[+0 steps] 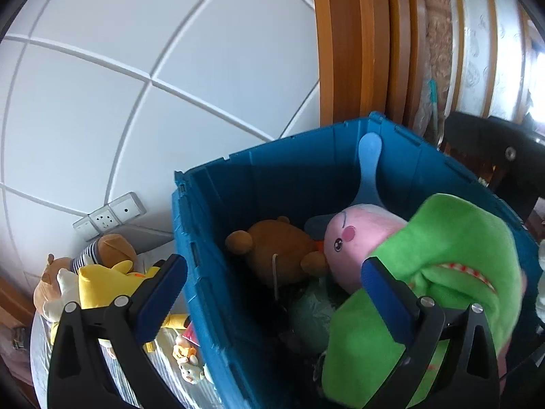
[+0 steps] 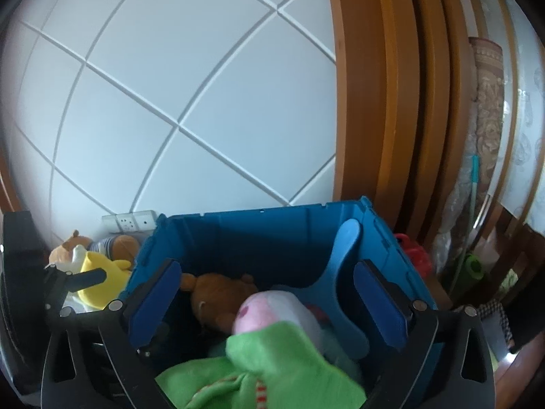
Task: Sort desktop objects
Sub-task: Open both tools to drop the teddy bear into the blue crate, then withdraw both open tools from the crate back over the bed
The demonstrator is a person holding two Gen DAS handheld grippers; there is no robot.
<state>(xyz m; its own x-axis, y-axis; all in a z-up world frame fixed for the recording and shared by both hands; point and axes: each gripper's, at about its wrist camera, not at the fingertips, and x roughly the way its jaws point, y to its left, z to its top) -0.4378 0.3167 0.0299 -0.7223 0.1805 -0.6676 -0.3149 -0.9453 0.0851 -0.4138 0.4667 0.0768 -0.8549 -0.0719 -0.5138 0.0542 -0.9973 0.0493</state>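
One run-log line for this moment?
left gripper: open | right gripper: open | green plush: unheld, atop blue bin | yellow plush: outside

We see soft, even daylight; the brightest glare sits far right of the left gripper (image 1: 272,293). Beyond the fingers the blue bin's (image 1: 211,238) inside falls into deep shadow. The green plush (image 2: 272,371) between the right gripper's (image 2: 265,303) fingers is smeared by blur. Wall grooves bow, and the corners vignette black.
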